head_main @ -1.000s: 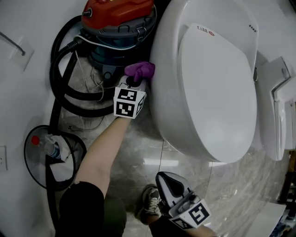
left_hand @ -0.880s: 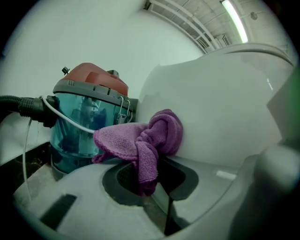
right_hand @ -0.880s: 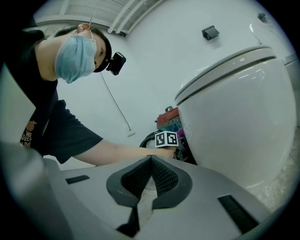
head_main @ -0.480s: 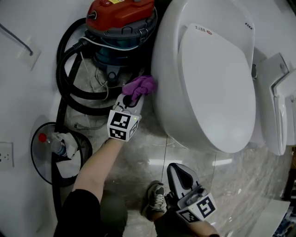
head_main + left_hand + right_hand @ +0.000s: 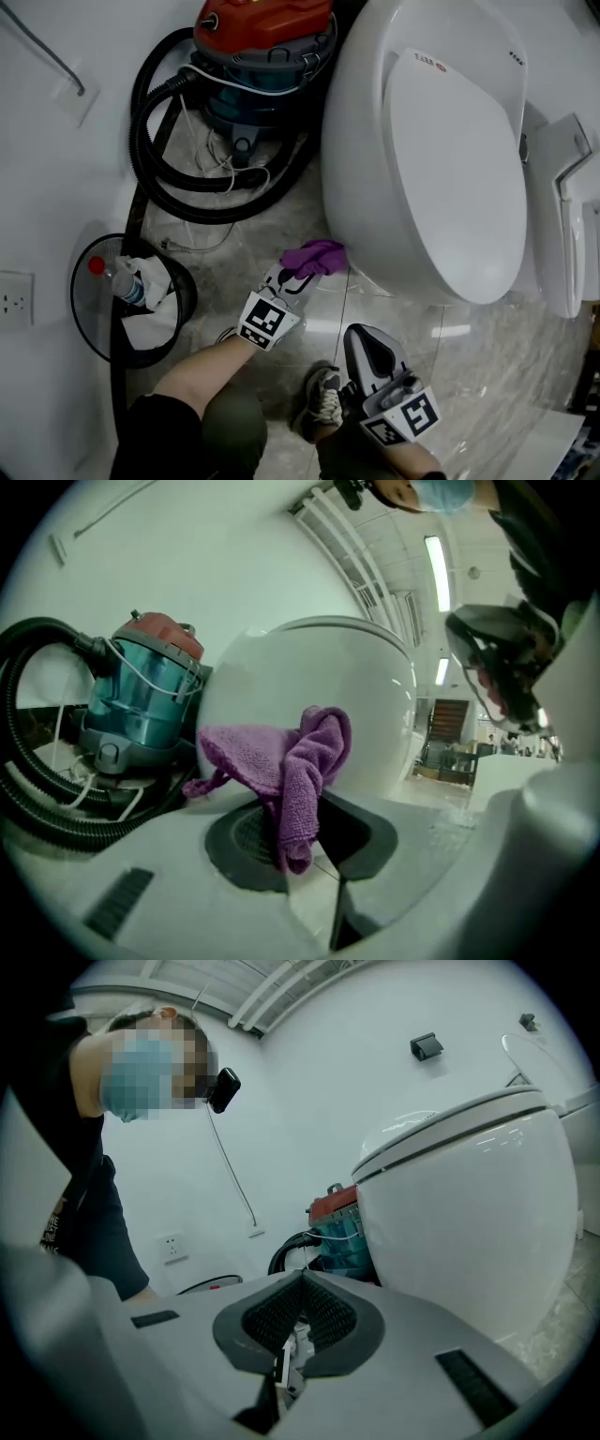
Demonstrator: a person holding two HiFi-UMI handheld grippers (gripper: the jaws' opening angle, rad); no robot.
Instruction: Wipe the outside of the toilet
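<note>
The white toilet (image 5: 422,159) fills the upper right of the head view, its lid down. My left gripper (image 5: 298,273) is shut on a purple cloth (image 5: 317,254), held low against the bowl's front left side near the floor. In the left gripper view the purple cloth (image 5: 286,771) hangs bunched from the closed jaws, with the round toilet bowl (image 5: 309,686) right behind it. My right gripper (image 5: 367,349) hangs shut and empty near the bottom of the head view, above a shoe. In the right gripper view the toilet bowl (image 5: 469,1213) stands to the right of my right gripper (image 5: 298,1330).
A red and teal vacuum cleaner (image 5: 262,56) with a coiled black hose (image 5: 159,159) stands left of the toilet. A black waste bin (image 5: 127,300) with a bottle and paper sits at the left wall. A white cabinet part (image 5: 562,225) is at the right. The floor is glossy marble tile.
My left gripper has drawn the purple cloth down the bowl's left side, from beside the vacuum cleaner toward the front base. The right gripper has barely moved.
</note>
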